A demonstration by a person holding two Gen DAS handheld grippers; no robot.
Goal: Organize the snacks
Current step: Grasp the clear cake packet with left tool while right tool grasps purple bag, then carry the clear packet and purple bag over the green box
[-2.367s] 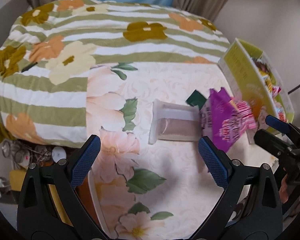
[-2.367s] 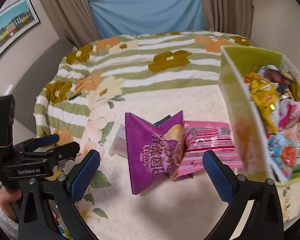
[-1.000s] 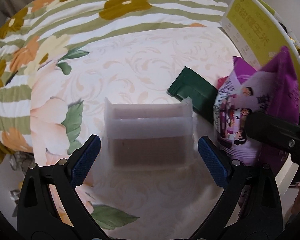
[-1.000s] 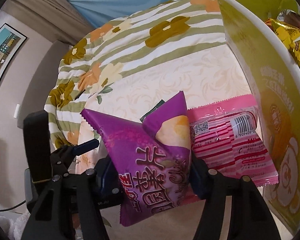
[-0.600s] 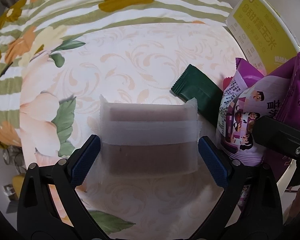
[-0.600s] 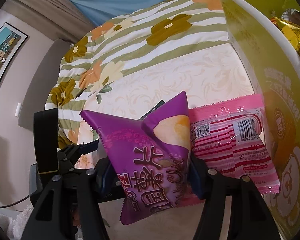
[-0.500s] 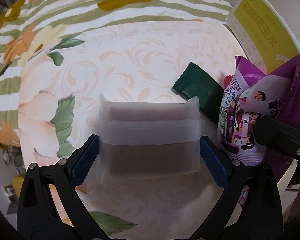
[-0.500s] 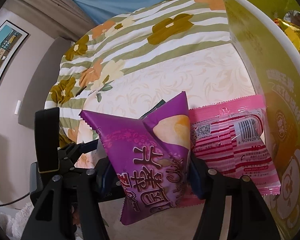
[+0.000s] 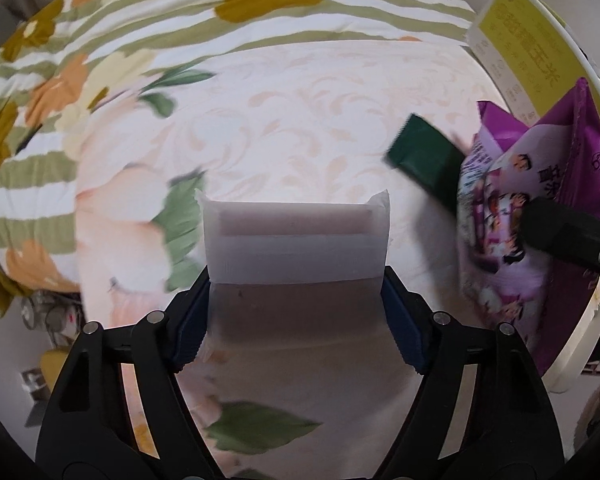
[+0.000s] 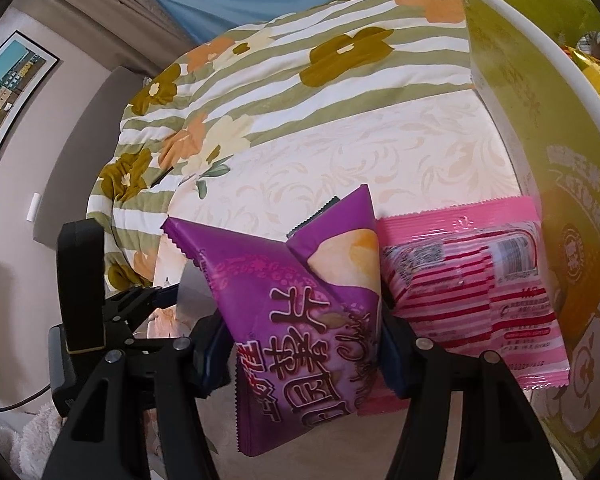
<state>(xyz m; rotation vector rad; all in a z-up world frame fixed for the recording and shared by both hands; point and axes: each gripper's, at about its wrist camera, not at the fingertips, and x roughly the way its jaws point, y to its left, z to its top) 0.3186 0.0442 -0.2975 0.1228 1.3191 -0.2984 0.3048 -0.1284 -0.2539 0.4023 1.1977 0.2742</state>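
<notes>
Snacks lying on a bed [image 9: 300, 100], beside a yellow-green box [image 10: 540, 128] already holding other packets. Translucent wrapped bar [image 9: 296, 264] sitting crosswise between the pads of the left claw [image 9: 296, 312], jaws closing on its short ends, blue pads [image 9: 190, 320] at or just touching the wrapper edges; grip probably not yet firm. Taken across the narrow span, likely so the flat packet lifts without folding. Purple chip bag [image 10: 300, 312] pinched upright in the right claw [image 10: 300, 344], pads pressed into its lower half, top corners standing free above; held off the bedspread, apparently ready for a drop into the box to that claw's right.

Pink striped packet [image 10: 472, 304] flat just right of the right claw, against the box wall, partly tucked under the purple bag. Dark green packet [image 9: 424, 160] ahead and right of the left claw, its far end hidden behind the purple bag. Right claw's arm close on the left claw's right side: some crowding if both head for the box together. Tall box wall to clear first.
</notes>
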